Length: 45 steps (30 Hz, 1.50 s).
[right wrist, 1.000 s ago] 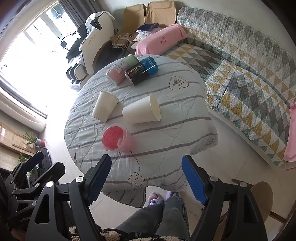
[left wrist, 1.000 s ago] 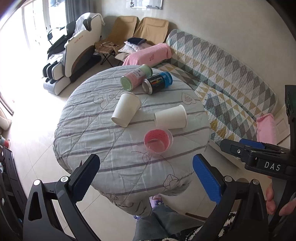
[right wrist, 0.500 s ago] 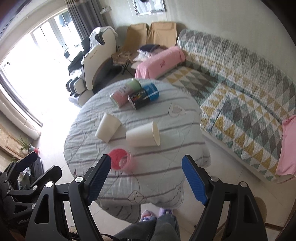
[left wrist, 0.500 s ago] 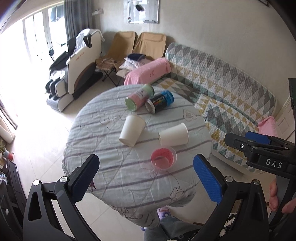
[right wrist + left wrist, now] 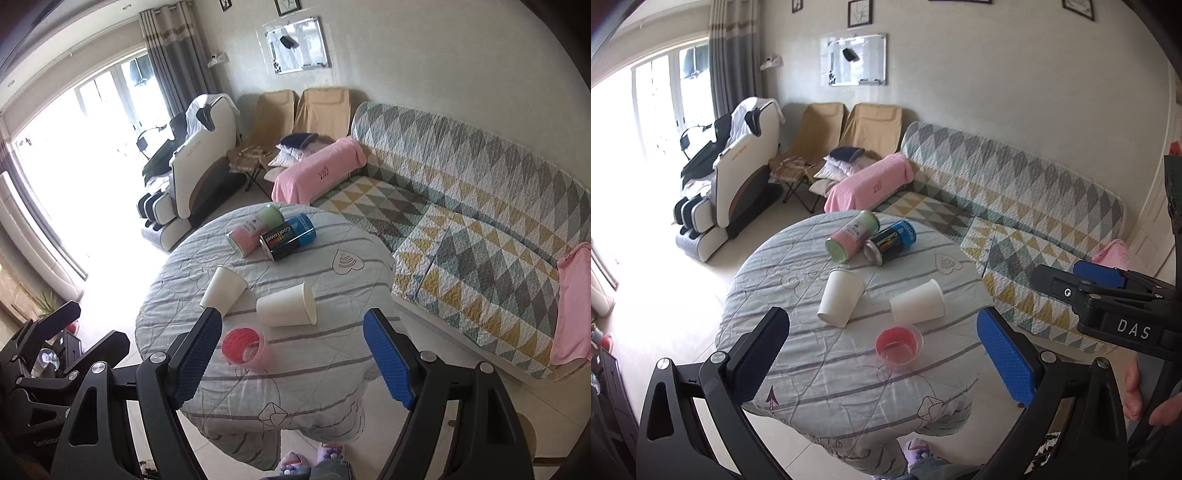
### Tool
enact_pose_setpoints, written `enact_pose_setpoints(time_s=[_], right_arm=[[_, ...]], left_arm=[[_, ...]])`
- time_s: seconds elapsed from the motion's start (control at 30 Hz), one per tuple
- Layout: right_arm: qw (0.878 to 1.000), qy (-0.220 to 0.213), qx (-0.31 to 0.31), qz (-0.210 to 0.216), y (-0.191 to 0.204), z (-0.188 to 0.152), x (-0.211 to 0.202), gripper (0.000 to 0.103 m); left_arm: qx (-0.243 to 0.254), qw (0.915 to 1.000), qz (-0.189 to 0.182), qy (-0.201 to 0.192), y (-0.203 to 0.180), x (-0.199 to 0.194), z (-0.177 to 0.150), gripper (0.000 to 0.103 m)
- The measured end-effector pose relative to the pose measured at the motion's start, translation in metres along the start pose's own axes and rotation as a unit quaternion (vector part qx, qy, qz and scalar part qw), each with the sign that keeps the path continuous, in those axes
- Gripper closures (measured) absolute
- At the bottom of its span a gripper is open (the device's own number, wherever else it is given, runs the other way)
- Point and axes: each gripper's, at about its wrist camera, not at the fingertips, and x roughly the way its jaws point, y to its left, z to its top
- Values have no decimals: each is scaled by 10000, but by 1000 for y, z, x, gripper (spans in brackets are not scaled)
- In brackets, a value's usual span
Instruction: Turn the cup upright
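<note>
A round table (image 5: 798,288) (image 5: 332,369) with a striped grey cloth holds two white paper cups lying on their sides: one on the left (image 5: 840,297) (image 5: 222,287), one on the right (image 5: 918,302) (image 5: 287,305). A small pink plastic cup (image 5: 898,345) (image 5: 245,347) lies nearest me, tipped over. My left gripper (image 5: 882,362) is open and empty, held high before the table's near edge. My right gripper (image 5: 291,358) is open and empty, likewise above the near edge. The right gripper's body shows at the right in the left wrist view (image 5: 1108,299).
Two canisters lie on the table's far side: a pink-green one (image 5: 851,236) (image 5: 255,230) and a blue-black one (image 5: 891,242) (image 5: 288,236). A patterned sofa (image 5: 1015,206) stands right of the table. A massage chair (image 5: 731,184) and folding chairs stand behind.
Both grippers have pulled back and tilted up, away from the table. The table and cups look smaller and lower, and more of the wall shows. The cups have not moved.
</note>
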Motion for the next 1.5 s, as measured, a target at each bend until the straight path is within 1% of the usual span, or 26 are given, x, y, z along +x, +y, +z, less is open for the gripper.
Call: enact_pose_setpoints(time_s=[0.1,0.23,0.37,0.6,1.5], right_arm=[[9999,-138,65,49,-2,-2,-8,22],[9994,-325,57,80,0,-3,-16,22],[9992,-371,-5,143,4,-3,-16,22],[9992,-376,-73,127,10,0,-13,22],[9992,-343,-157,117,4,3,-15,22]], left_arm=[[19,9999,-94,-113,-3,-6,0,0],[91,9997,-69,-205,-4,-10,0,0],[131,9993,-6,-341,-5,-15,0,0],[197,9985,66,-498,-5,-19,3,0],[185,9982,84,-568,-3,-21,7,0]])
